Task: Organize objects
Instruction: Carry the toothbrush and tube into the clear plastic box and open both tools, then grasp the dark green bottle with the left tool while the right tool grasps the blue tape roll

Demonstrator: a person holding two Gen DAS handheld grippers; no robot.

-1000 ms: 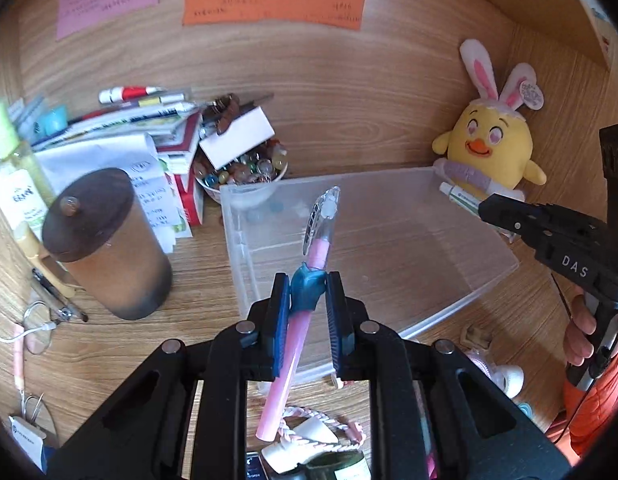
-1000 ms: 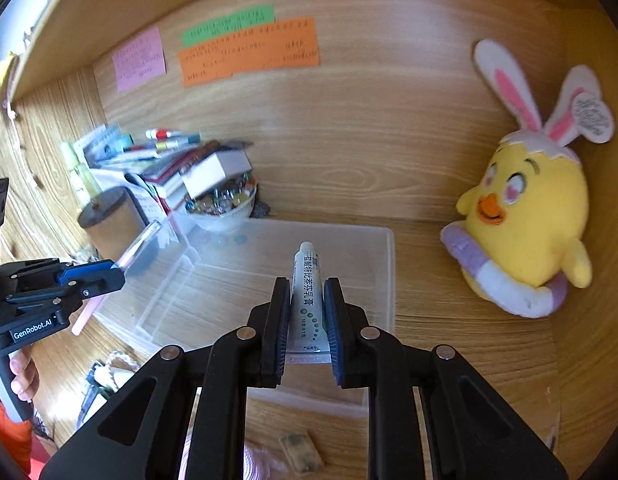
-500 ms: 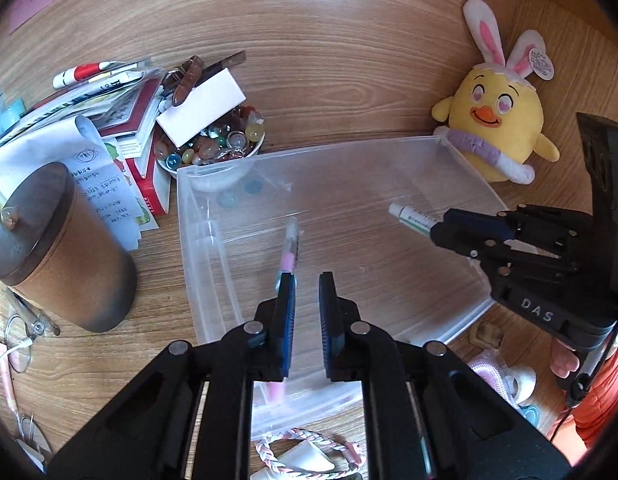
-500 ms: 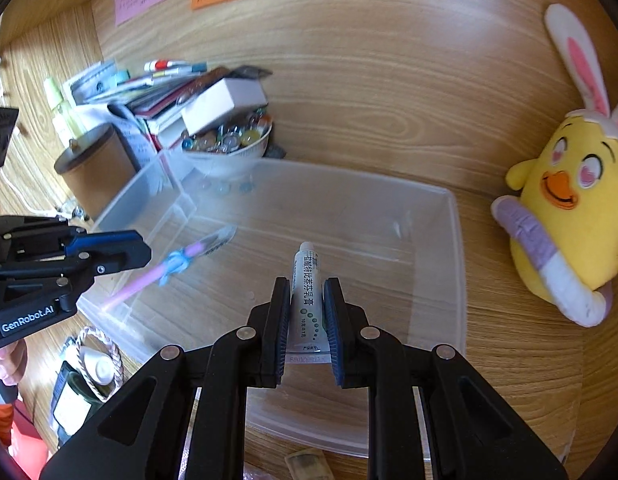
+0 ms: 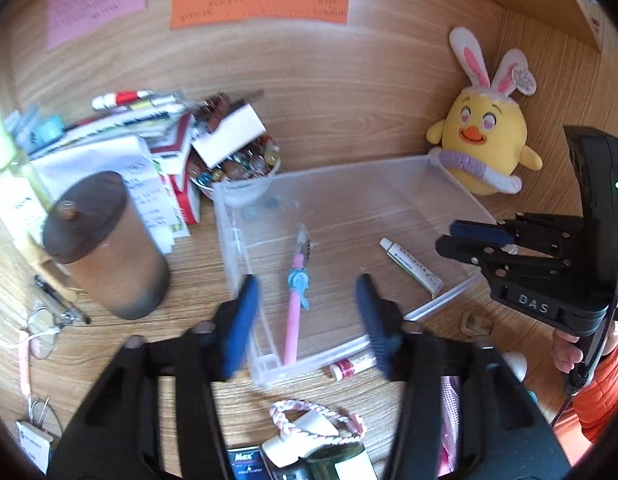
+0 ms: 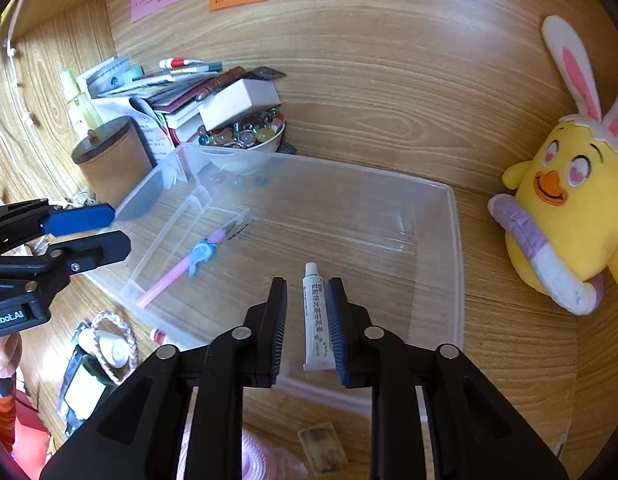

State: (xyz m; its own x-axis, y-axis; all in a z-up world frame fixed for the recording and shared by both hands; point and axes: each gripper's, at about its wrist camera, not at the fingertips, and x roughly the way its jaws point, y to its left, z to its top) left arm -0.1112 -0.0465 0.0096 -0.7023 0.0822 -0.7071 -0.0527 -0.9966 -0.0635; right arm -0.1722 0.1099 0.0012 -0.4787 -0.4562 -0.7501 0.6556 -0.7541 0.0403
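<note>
A clear plastic bin (image 5: 405, 176) (image 6: 453, 240) sits on the wooden desk. A pink pen with a blue charm (image 5: 296, 300) (image 6: 189, 266) lies on the bin's floor at the left. A small white tube (image 5: 411, 266) (image 6: 317, 316) lies on the floor at the right. My left gripper (image 5: 307, 316) is wide open and empty above the pen; it also shows in the right wrist view (image 6: 93, 232). My right gripper (image 6: 307, 320) is open, its fingers either side of the tube without gripping it; it also shows in the left wrist view (image 5: 469, 238).
A yellow plush chick (image 5: 483, 148) (image 6: 569, 208) stands right of the bin. A brown lidded canister (image 5: 105, 244) (image 6: 113, 160), a bowl of glass beads (image 5: 241, 168) (image 6: 249, 136) and stacked books (image 5: 121, 136) stand to the left. Small clutter (image 5: 309, 428) lies in front.
Both grippers have opened. The pen and the tube have dropped out of them and now lie on the bin's floor. The left gripper has pulled back and up.
</note>
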